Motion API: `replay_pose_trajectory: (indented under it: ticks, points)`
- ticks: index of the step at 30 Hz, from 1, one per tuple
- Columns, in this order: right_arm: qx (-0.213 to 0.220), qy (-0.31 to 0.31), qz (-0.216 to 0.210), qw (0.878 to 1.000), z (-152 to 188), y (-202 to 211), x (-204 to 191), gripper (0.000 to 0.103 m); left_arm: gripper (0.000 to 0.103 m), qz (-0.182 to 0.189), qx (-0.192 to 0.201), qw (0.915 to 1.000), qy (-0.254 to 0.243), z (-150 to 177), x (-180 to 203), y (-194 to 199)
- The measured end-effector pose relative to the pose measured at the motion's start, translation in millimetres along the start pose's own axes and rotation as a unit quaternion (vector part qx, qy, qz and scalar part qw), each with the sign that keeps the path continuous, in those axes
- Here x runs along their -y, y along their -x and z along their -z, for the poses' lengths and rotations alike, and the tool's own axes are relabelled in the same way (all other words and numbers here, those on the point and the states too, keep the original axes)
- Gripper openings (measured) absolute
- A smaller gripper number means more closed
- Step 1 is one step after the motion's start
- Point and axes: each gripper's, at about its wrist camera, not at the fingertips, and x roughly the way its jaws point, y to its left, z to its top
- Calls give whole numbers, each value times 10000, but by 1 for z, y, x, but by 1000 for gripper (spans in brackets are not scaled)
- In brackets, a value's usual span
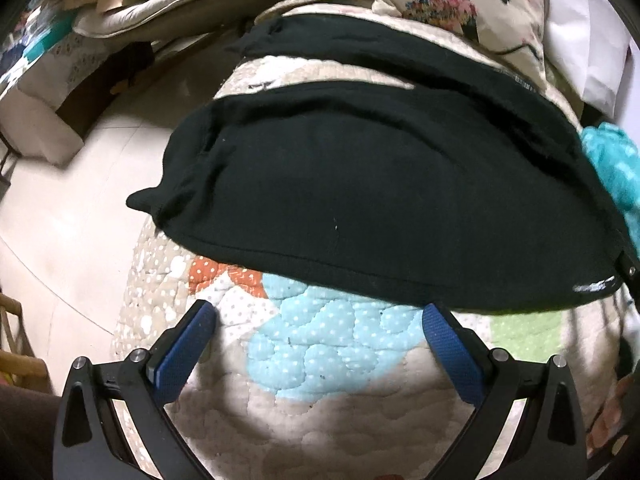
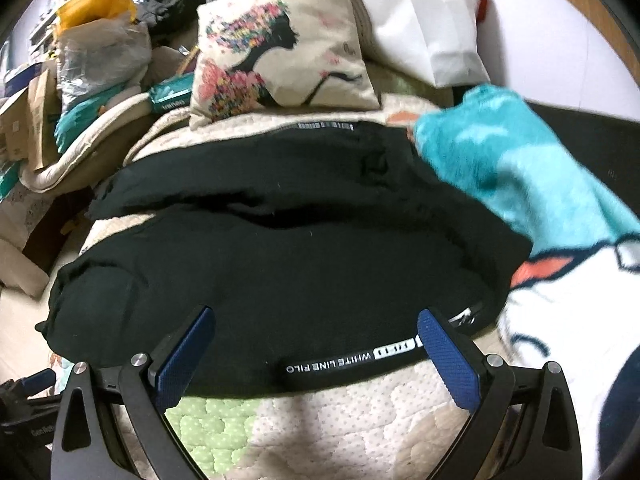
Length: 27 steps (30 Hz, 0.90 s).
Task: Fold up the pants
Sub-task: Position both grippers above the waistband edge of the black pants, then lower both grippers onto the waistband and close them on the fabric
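Note:
Black pants (image 1: 360, 184) lie spread across a quilted bed cover (image 1: 312, 344), both legs running left, the far leg (image 1: 360, 40) apart from the near one. In the right wrist view the pants (image 2: 280, 264) show a waistband with white lettering (image 2: 352, 360) at the near edge. My left gripper (image 1: 318, 312) is open and empty, just short of the pants' near hem. My right gripper (image 2: 316, 320) is open and empty, its fingertips over the waistband edge.
A floral cushion (image 2: 280, 52) and a white bag (image 2: 424, 20) lie behind the pants. A teal and white fleece blanket (image 2: 540, 200) lies to the right. Bags and boxes (image 2: 80, 60) pile up at far left. The floor (image 1: 80, 200) drops off left of the bed.

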Motion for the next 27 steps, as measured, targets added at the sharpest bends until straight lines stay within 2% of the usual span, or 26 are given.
replay_pose_trajectory:
  ticks: [2, 5, 10, 14, 20, 23, 27]
  points:
    - [198, 95, 55, 9997, -4, 8, -2, 103, 103, 31, 142, 9999, 31, -3, -1, 8]
    - [629, 273, 131, 9976, -11, 25, -5, 103, 103, -142, 533, 9985, -50, -6, -1, 28]
    - [859, 573, -273, 9943, -32, 45, -10, 103, 103, -329, 1225, 9915, -277, -18, 8, 69]
    - [1245, 877, -76, 9883, -46, 66, -18, 103, 103, -244, 1779, 9824, -509, -26, 19, 105]
    - [1475, 1029, 247, 9834, -71, 76, -21, 103, 103, -121, 2322, 9708, -595, -50, 29, 136]
    - [1546, 1098, 306, 9814, -92, 74, -21, 103, 103, -154, 2421, 9682, -606, -69, 30, 142]
    - [1351, 1213, 193, 9832, -115, 57, -22, 103, 103, -226, 2272, 9719, -566, -99, 27, 131]
